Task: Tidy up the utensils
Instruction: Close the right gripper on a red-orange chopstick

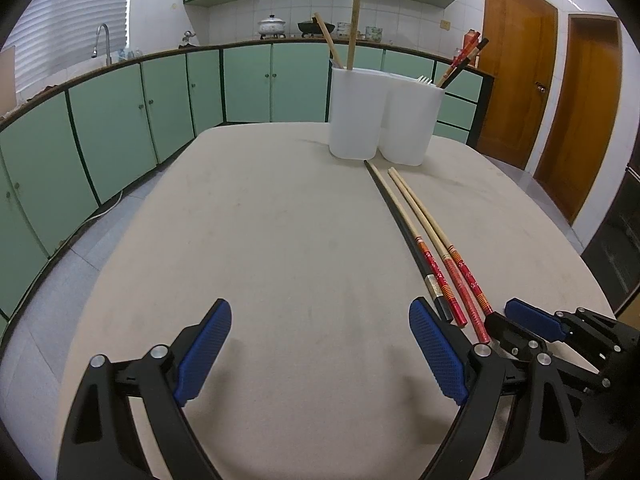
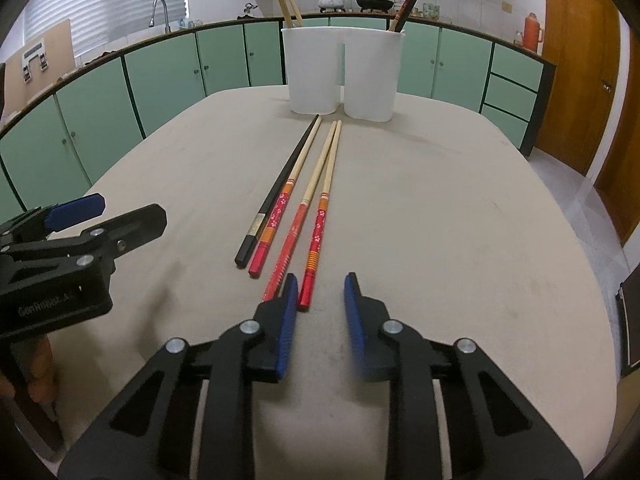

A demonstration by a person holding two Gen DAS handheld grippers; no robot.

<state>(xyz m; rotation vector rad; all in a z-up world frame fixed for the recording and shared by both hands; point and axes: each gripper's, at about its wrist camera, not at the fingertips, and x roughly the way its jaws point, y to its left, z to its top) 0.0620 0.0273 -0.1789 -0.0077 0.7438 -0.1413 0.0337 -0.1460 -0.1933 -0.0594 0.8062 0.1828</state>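
Both jaws are parted and nothing is held: the left gripper [image 1: 320, 354] hangs over bare table [image 2: 460, 208], while the right gripper [image 2: 321, 310] is set around the red end of the rightmost chopstick [image 2: 320, 216]. Four chopsticks lie side by side, pointing at the white holder [image 2: 342, 72]. Because the neighbouring chopstick [image 2: 298, 216] lies almost against one finger, it may be nudged or pinched too, and a grip so near the end may let the stick swing.

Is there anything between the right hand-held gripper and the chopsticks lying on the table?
Nothing visible. The right hand-held gripper is open, just behind the red ends of the chopsticks, with only bare table between. The white holder stands beyond their far tips. The left hand-held gripper is off to the side.
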